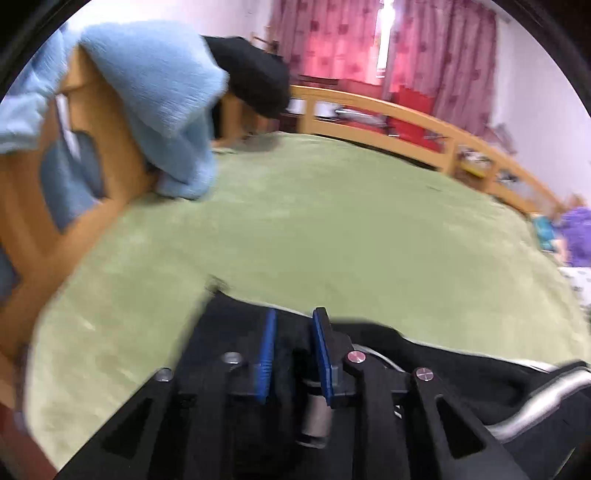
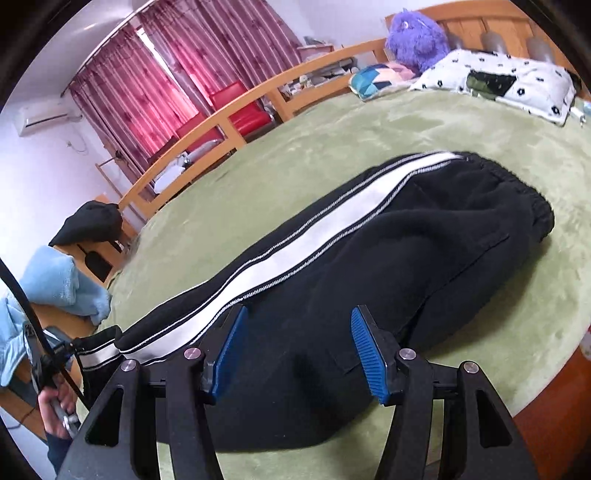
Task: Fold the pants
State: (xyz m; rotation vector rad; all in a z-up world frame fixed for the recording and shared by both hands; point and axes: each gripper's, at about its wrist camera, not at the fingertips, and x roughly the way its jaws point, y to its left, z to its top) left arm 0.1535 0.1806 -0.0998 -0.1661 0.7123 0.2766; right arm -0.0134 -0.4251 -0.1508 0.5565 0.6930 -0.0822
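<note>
Black pants (image 2: 388,251) with a white side stripe lie lengthwise on the green bed cover (image 2: 258,184), waistband at the far right, leg cuffs at the near left. My right gripper (image 2: 299,325) is open and empty, hovering over the thigh part. My left gripper (image 1: 293,321) has its blue pads close together around black cloth at the leg end of the pants (image 1: 406,354). In the right wrist view the left gripper (image 2: 70,347) shows at the cuff, near the bed's left edge.
A wooden bed rail (image 1: 406,122) runs along the far side. A light blue blanket (image 1: 159,99) and a black garment (image 1: 255,77) hang over the footboard. A spotted pillow (image 2: 498,81), a purple plush toy (image 2: 417,33) and a small cushion (image 2: 373,79) sit at the head.
</note>
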